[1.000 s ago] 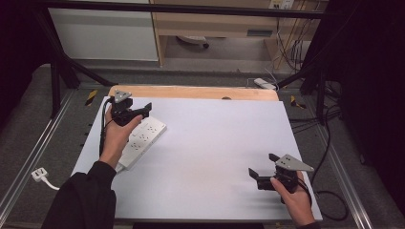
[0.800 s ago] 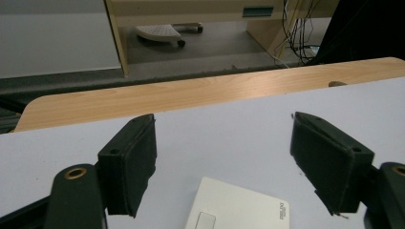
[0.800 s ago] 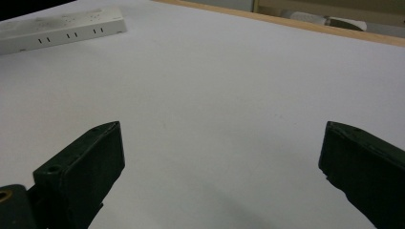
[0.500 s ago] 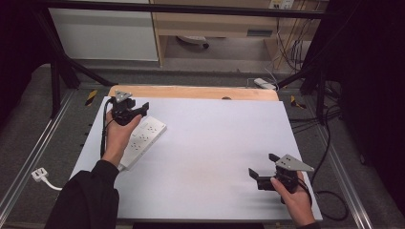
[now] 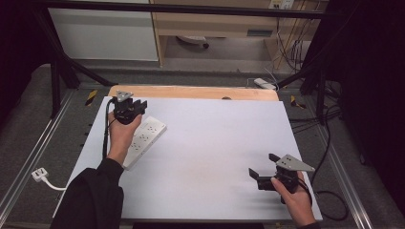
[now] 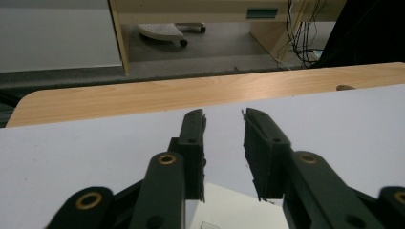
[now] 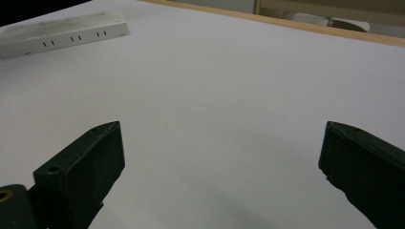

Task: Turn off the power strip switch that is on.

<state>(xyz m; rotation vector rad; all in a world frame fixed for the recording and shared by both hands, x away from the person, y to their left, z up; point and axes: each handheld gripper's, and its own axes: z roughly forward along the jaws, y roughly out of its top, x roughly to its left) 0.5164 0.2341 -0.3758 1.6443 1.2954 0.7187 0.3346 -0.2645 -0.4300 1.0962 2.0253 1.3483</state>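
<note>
White-topped table (image 5: pixel 215 143) with a pale wooden far edge (image 5: pixel 191 92), grey floor beyond.
Left gripper (image 5: pixel 138 106), jaws narrowly parted, hovers over the white plastic power strip (image 5: pixel 145 138); right gripper (image 5: pixel 262 169) gapes wide, empty.

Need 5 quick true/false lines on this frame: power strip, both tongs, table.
1. The white power strip lies on the left part of the white table. True.
2. The right tongs are shut on the power strip. False: they are open wide over bare table, far from it.
3. The left tongs have a gap between their jaws with nothing in it. True.
4. The power strip stands on end. False: it lies flat.
5. A wooden edge runs along the table's far side. True.
</note>
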